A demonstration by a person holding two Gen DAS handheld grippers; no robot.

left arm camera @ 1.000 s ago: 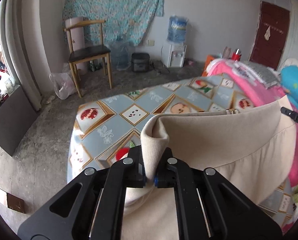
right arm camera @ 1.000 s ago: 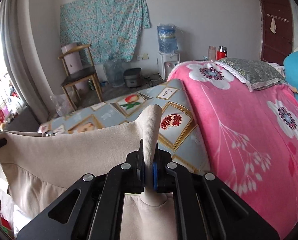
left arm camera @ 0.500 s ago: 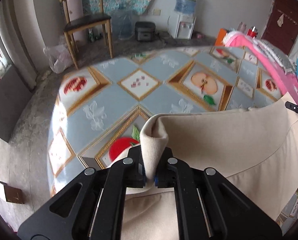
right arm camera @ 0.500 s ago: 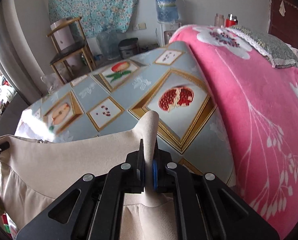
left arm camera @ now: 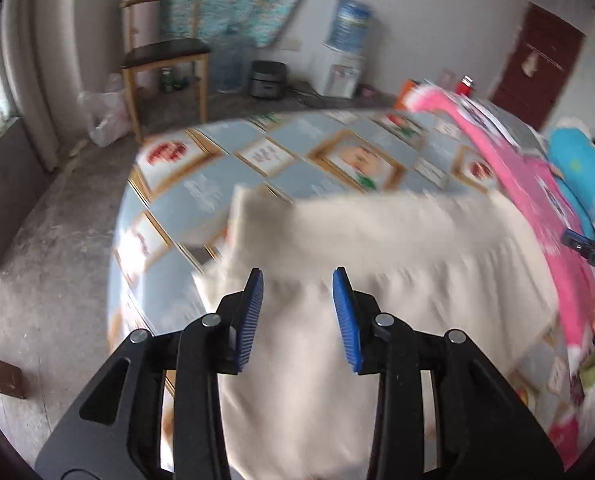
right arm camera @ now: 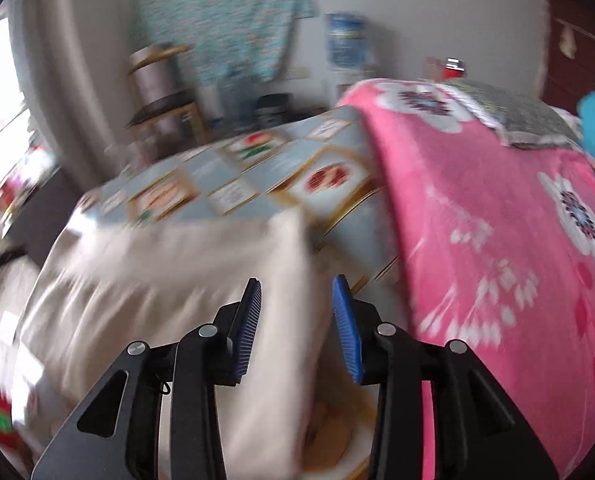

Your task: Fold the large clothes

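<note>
A large beige garment (left arm camera: 377, 248) lies folded over on the patterned bed cover (left arm camera: 225, 184), blurred by motion. My left gripper (left arm camera: 297, 280) hovers over its near left part, its jaws opening, blue pads clear of the cloth. In the right wrist view the same garment (right arm camera: 169, 280) spreads left of centre, its right edge below my right gripper (right arm camera: 296, 286). That gripper's jaws are opening too, with nothing pressed between the pads. The right gripper's tip (left arm camera: 589, 248) shows at the left view's right edge.
A pink flowered blanket (right arm camera: 497, 220) covers the bed on the right, with a grey pillow (right arm camera: 513, 112) and a blue plush (left arm camera: 581, 176) behind. A wooden chair (left arm camera: 165, 52), water dispenser (left arm camera: 345, 48) and rice cooker (left arm camera: 267, 78) stand on the floor beyond the bed.
Both grippers have let go of the garment's corners, which dropped onto the bed. Both cameras pulled back and tilted up; the view is now blurred.
</note>
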